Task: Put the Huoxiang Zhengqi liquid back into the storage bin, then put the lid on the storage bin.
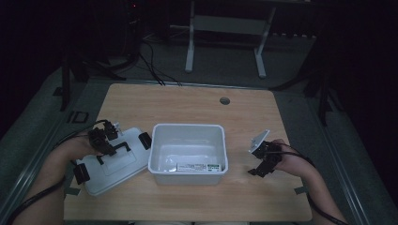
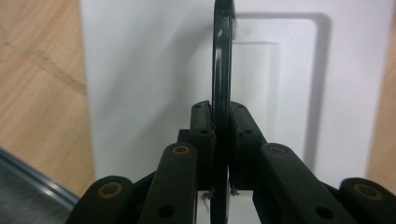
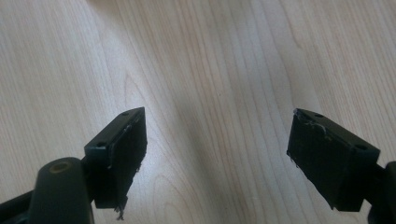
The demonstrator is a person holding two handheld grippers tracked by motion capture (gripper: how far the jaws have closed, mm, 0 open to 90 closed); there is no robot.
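Worktop (image 1: 187,105): light wood, carrying a box and its lid side by side.

Box (image 1: 162,161): white plastic, open, upright at centre. A flat item with a printed label (image 1: 199,167) lies along its near wall; the dim high view leaves it unclear whether this sits inside or is stuck to the wall. Otherwise the interior looks bare.

Lid (image 1: 119,164): white, lying flat to the left of the box, near corner almost touching it, black latches at its ends. Judged stage: lid is off; whether it is being set down or picked up for closing cannot be told.

Left claw (image 2: 222,135): clenched on the lid's dark handle (image 2: 222,60), which stands upright between the jaws.

Right claw (image 3: 217,149): released, jaws wide apart over bare wood, right of the box, grasping nothing.
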